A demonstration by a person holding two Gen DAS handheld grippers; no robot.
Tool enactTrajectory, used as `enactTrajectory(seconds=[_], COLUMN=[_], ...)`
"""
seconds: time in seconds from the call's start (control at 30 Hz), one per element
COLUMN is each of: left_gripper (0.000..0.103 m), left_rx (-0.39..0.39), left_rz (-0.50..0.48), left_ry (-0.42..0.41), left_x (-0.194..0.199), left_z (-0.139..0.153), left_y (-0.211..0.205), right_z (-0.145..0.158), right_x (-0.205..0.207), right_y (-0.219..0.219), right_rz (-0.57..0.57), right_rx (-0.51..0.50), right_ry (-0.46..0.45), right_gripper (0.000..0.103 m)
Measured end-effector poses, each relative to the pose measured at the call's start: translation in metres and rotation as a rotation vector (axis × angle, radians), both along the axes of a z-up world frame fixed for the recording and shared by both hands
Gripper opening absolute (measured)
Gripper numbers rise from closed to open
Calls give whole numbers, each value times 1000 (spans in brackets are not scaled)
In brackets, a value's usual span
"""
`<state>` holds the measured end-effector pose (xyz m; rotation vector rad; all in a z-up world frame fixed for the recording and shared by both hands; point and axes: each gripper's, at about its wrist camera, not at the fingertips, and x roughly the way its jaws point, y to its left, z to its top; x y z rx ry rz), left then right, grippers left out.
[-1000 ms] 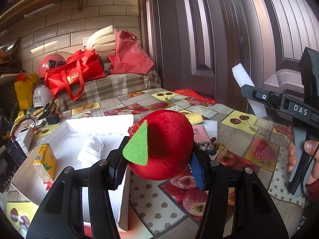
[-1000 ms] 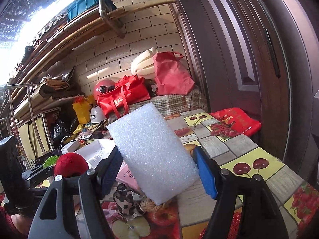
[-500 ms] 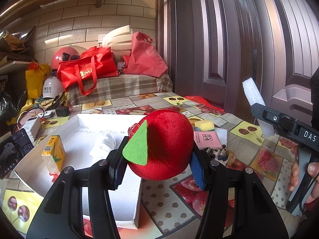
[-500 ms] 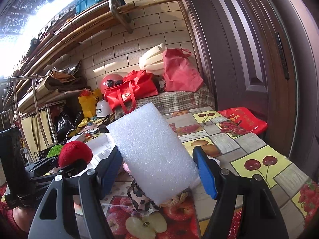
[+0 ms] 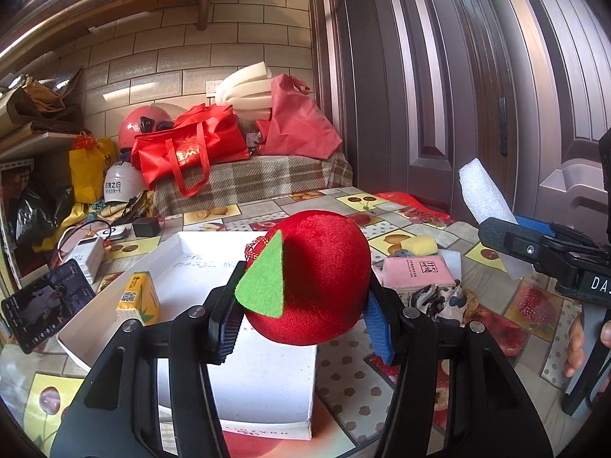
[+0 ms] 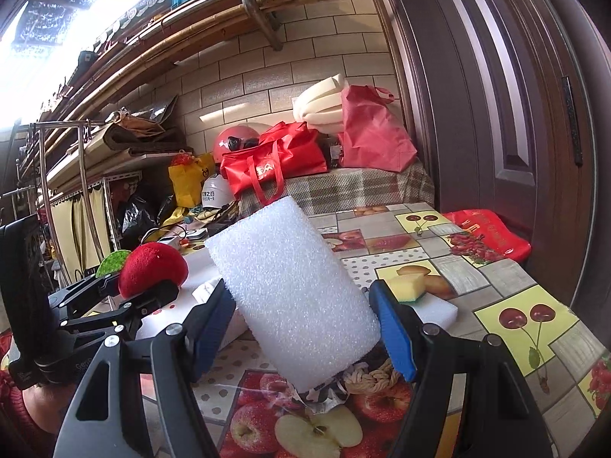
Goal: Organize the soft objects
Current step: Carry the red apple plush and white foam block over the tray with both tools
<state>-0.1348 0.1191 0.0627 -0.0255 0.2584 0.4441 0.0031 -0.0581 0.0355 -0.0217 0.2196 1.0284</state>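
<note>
Above a fruit-patterned table (image 5: 385,242), the left gripper (image 5: 301,318) clamps a red plush apple (image 5: 317,278); the right gripper (image 6: 305,324) clamps a white foam block (image 6: 290,286)

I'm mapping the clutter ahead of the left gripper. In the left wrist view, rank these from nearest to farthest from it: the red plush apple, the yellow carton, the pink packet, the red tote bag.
1. Red plush apple, between the left gripper's pads.
2. Yellow carton in the white box, left; pink packet on the table, right: too close to call.
3. Red tote bag, far back on the plaid cover.
</note>
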Motion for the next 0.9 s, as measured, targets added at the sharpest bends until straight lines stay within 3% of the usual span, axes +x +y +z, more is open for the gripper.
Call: enactTrajectory(seconds=[0.9], left_gripper=[56], left_rx=[-53], left_rz=[205], left_ry=[-4], left_x=[-26], left_z=[-9], left_y=[87], right_z=[-13], right_x=[-24], right_y=[90], right_rz=[145], right_rx=[-149], right_ry=[-18], right_gripper=[72])
